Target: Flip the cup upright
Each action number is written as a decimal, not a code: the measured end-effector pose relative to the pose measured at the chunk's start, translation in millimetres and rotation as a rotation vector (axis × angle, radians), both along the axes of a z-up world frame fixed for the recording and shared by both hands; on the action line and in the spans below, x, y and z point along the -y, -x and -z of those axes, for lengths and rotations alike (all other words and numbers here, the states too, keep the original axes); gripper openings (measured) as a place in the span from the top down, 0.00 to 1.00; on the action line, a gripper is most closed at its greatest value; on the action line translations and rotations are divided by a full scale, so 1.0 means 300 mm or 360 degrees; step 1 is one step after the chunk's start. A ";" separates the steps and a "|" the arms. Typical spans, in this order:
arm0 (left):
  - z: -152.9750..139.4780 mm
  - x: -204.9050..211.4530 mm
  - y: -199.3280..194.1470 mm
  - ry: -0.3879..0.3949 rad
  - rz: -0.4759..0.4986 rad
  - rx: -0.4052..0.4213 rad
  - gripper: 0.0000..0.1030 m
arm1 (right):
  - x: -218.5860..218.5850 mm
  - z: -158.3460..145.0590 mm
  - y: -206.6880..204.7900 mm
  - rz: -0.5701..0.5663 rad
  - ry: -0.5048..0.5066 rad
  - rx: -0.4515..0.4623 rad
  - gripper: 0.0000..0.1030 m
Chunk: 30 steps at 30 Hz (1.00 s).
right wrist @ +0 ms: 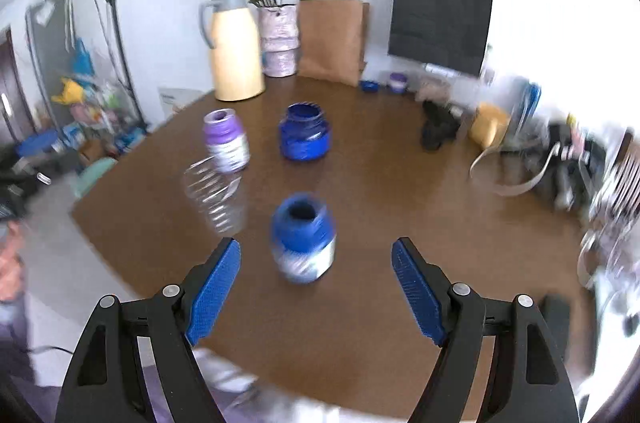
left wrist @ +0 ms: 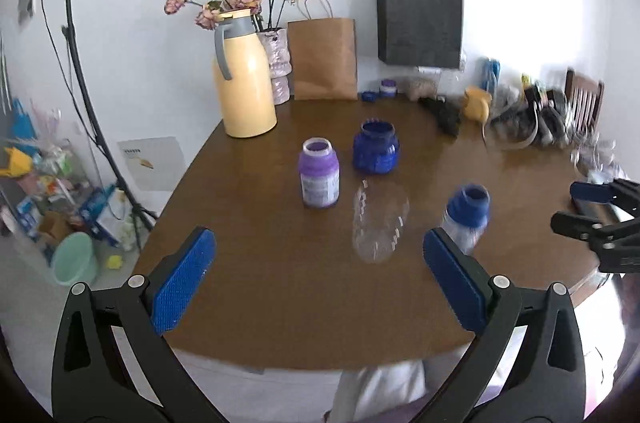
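A clear ribbed plastic cup (left wrist: 379, 223) sits on the brown table (left wrist: 280, 303), just ahead of my left gripper (left wrist: 318, 239) and slightly right of its centre line. This gripper is open with nothing between its blue pads. In the right wrist view the cup (right wrist: 214, 195) lies ahead and left of my right gripper (right wrist: 316, 243), which is also open and empty. The cup is see-through and blurred, so I cannot tell which end is up. The right gripper (left wrist: 592, 211) also shows at the right edge of the left wrist view.
Three open jars stand near the cup: a purple one (left wrist: 319, 174), a wide blue one (left wrist: 375, 147) and a small blue-topped one (right wrist: 303, 238) straight ahead of my right gripper. A yellow thermos (left wrist: 244, 79), flower vase (left wrist: 278, 63), paper bags and clutter (left wrist: 532, 119) line the far side.
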<state>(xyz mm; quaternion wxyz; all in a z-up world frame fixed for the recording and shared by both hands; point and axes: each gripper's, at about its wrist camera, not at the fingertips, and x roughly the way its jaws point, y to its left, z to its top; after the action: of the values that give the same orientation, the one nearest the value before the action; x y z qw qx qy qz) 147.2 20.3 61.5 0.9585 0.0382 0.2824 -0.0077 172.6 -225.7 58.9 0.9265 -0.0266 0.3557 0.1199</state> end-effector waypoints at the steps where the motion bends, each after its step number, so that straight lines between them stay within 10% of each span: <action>1: 0.015 0.018 0.038 -0.0009 0.0040 0.0016 0.00 | 0.002 0.009 0.047 -0.0018 -0.0065 0.0000 0.21; 16: 0.182 0.041 0.454 0.0031 -0.0065 0.0101 0.00 | -0.105 0.178 0.483 0.0305 -0.0025 0.0151 0.21; 30: 0.206 -0.019 0.554 0.0129 -0.0116 0.0097 0.00 | -0.219 0.230 0.608 0.0223 -0.0126 0.0143 0.21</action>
<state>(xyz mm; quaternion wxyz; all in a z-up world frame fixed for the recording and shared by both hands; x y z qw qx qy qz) -19.1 25.9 -0.2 0.9671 -0.0108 0.2537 0.0171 -9.9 -159.9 -10.2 0.9480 0.0296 0.3097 0.0675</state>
